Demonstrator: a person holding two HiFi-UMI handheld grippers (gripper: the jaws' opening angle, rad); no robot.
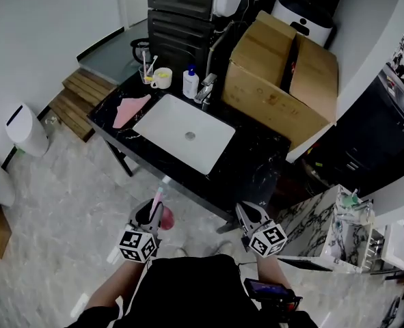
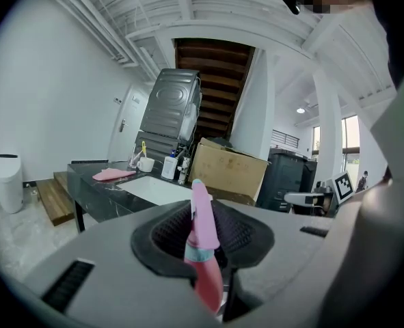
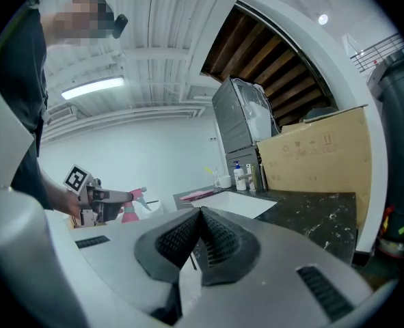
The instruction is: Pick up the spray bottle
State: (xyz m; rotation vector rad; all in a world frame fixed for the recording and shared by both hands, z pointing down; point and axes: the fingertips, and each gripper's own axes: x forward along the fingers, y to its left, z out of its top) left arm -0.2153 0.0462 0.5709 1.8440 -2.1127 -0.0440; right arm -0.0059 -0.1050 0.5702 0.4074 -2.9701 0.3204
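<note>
The pink spray bottle (image 2: 203,234) is in your left gripper (image 1: 150,214). Its jaws are clamped on the bottle's neck, and the nozzle pokes up past the jaw tips. In the head view the bottle hangs over the marble floor, at about 6 o'clock from the white sink (image 1: 184,132) and just off the near edge of the black desk (image 1: 253,159).

Your right gripper (image 3: 200,214) sits at 3 o'clock from the left one, near the desk's front corner. Its jaws are closed, pad against pad, with nothing between them.

On the desk, a pink cloth (image 1: 130,109) lies at 9 o'clock from the sink. A cup (image 1: 162,78) with toothbrushes stands at 11 o'clock, and a white pump bottle (image 1: 191,83) at 12 o'clock, beside the faucet (image 1: 205,87). An open cardboard box (image 1: 280,80) fills the desk's end at 2 o'clock.

Beyond the desk's left end are wooden steps (image 1: 82,98). A white bin (image 1: 25,130) stands on the floor at 9 o'clock.
</note>
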